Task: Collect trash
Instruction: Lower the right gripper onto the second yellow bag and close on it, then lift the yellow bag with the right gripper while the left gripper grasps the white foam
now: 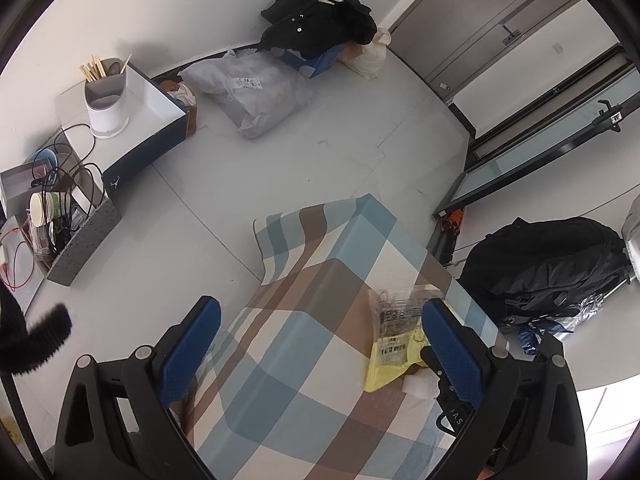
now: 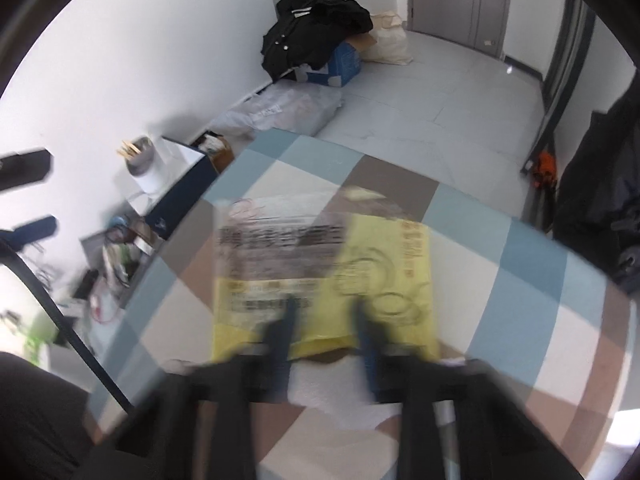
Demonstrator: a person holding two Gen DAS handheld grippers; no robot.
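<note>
A yellow and clear plastic bag [image 2: 324,268] with printed labels lies flat on the checked tablecloth [image 2: 520,280]. A white foam scrap [image 2: 320,392] lies just in front of it. My right gripper [image 2: 326,312] is over the bag's near edge, its fingers a little apart; the view is blurred. In the left wrist view the same bag [image 1: 394,336] lies to the right on the cloth [image 1: 300,340], with the foam scrap [image 1: 420,384] beside it. My left gripper [image 1: 320,340] is wide open and empty above the table, its right finger [image 1: 452,348] beside the bag.
On the floor to the left are a dark box [image 1: 140,128] with a white utensil holder [image 1: 106,96], a grey bin of cables and cups [image 1: 68,220], a big plastic bag [image 1: 256,92] and black clothes [image 1: 320,16]. A black backpack [image 1: 548,264] stands on the right.
</note>
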